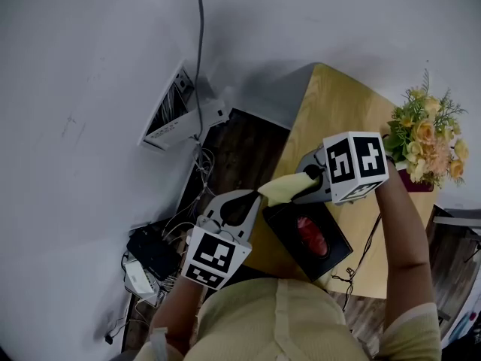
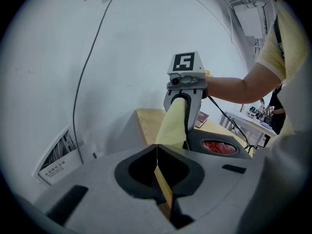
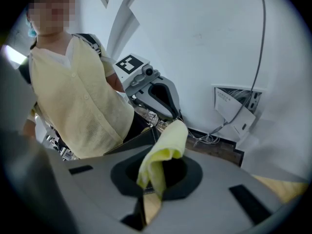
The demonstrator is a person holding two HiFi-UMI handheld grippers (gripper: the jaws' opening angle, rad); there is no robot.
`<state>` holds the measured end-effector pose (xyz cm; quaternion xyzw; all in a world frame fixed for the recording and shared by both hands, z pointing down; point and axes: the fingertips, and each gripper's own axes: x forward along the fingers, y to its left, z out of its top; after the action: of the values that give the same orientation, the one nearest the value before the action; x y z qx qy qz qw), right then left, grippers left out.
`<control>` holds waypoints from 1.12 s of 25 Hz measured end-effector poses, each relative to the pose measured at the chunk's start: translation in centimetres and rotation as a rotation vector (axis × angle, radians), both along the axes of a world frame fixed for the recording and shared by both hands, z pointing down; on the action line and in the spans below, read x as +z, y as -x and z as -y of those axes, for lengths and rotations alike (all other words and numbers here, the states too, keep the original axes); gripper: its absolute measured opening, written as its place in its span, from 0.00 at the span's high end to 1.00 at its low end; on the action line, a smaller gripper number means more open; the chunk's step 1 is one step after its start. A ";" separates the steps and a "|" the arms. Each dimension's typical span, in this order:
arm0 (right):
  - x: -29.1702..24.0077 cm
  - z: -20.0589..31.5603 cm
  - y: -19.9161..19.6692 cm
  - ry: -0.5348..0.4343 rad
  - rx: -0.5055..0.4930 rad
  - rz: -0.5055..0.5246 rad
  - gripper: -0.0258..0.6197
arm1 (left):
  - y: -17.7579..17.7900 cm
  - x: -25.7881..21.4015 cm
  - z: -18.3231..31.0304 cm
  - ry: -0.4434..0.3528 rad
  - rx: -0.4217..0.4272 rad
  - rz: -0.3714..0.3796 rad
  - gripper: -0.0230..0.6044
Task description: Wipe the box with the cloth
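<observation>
A yellow cloth (image 1: 286,188) is stretched between my two grippers, just above the far corner of the black box (image 1: 335,252). The box sits on the wooden table (image 1: 338,104) and shows something red through its top opening. My left gripper (image 1: 258,196) is shut on the cloth's left end. My right gripper (image 1: 309,180) is shut on its right end. In the left gripper view the cloth (image 2: 173,126) runs from my shut jaws up to the right gripper (image 2: 185,101), with the box (image 2: 204,140) behind. In the right gripper view the cloth (image 3: 163,147) droops over my jaws toward the left gripper (image 3: 161,94).
A bunch of yellow and orange flowers (image 1: 428,138) stands at the table's right edge. A black cable (image 1: 361,258) trails over the table's near side. On the floor to the left lie a white wall box (image 1: 169,111), tangled wires and small devices (image 1: 150,254).
</observation>
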<state>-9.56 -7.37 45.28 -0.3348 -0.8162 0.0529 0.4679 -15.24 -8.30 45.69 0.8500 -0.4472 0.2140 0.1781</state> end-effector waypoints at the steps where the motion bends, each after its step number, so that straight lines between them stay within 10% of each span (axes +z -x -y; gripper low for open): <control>1: 0.0 0.2 -0.1 -0.010 0.012 0.003 0.91 | -0.2 0.0 0.1 -0.001 0.007 0.000 0.93; 28: -1.1 2.8 -2.4 -0.364 0.616 0.193 0.91 | -4.5 -1.7 0.3 -0.032 0.138 -0.005 0.93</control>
<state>-7.21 -10.16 44.21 0.0120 -0.9152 0.0134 0.4027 -10.75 -8.60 44.00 0.8821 -0.3902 0.2165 0.1507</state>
